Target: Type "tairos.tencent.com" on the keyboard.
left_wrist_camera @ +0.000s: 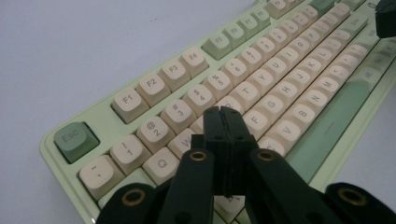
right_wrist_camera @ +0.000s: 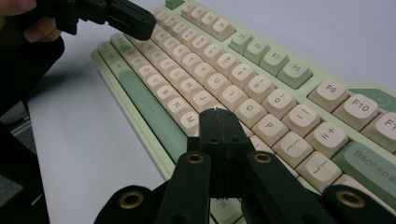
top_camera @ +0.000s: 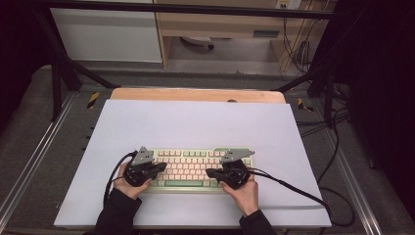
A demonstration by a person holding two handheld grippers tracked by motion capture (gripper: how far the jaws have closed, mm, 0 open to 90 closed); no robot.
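A: Green-and-cream mechanical keyboard point(top_camera: 195, 169) lay flat on the white sheet point(top_camera: 195, 122), near our edge of the table, long side facing us. Where did we have the tools?

B: Left gripper point(top_camera: 157, 168) sat over the keyboard's left end; in the left gripper view its jaws were pressed fully together, nothing between them, tip point(left_wrist_camera: 222, 112) just above the keys around E/R. Couldn't tell if it touched a cap. Right gripper point(top_camera: 211, 173) was over the right half, also closed tight and empty, tip point(right_wrist_camera: 218, 113) near the K/L keys.

A: So closed tips used as pokers, prob. for pressing keys?

B: That's our read. How did we think it'd handle?

A: Stiff plastic case point(left_wrist_camera: 56, 154), likely fairly heavy for its size, so it shouldn't skate on the sheet under a light press. Keycaps point(right_wrist_camera: 254, 110) were smooth, slightly dished; a tip landing off-centre could slip into a gap or hit two keys. Caps pull off w/ sideways force, so press straight down.

B: And if we'd had to move it?

A: Grip the case by its short ends, one tool per side, not by caps. Spacebar point(right_wrist_camera: 149, 105) edge was thin, poor hold.
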